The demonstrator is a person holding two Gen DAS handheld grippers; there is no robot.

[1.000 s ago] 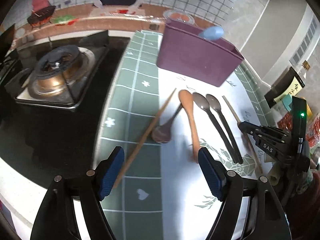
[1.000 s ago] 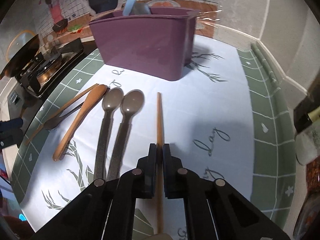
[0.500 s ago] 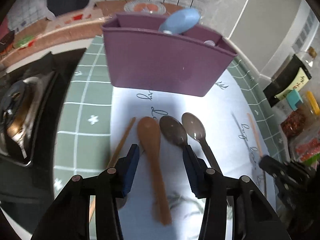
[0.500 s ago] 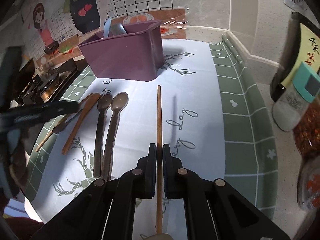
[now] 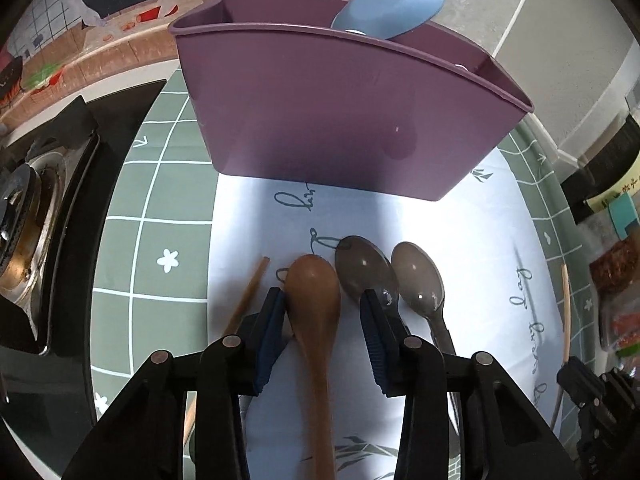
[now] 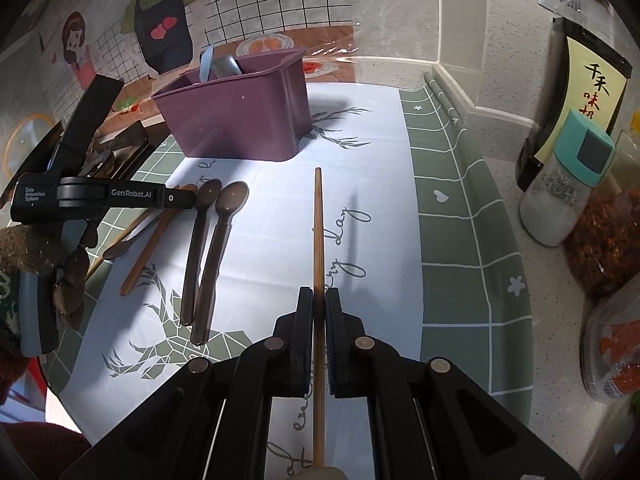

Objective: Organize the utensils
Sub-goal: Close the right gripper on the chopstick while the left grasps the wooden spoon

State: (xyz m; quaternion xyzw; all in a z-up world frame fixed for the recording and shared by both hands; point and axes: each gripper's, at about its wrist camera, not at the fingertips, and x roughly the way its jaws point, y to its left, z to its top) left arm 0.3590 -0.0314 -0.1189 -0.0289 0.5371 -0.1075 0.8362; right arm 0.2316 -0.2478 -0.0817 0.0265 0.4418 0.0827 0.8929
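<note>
Early stage: purple caddy (image 5: pixel 340 120) at 12 holds only a blue utensil (image 5: pixel 390 4); left gripper (image 5: pixel 322 336) half-closed, closing around wooden spoon (image 5: pixel 316 320), pads not yet gripping; right gripper (image 6: pixel 319 344) clamps chopstick (image 6: pixel 318 240); two grey spoons (image 5: pixel 390 276), another chopstick (image 5: pixel 250 296) remain.

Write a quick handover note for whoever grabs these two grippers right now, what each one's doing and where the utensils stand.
Right gripper: shut on a wooden chopstick, held above the mat.
Left gripper: jaws have just been closing around the wooden spoon; left pad touches it, right pad not yet, so no grip.
On the mat: two grey spoons, second chopstick.
Purple holder: already has a blue utensil in it.
Left: finish the spoon grip, drop both held pieces into the holder, then the rest.
</note>
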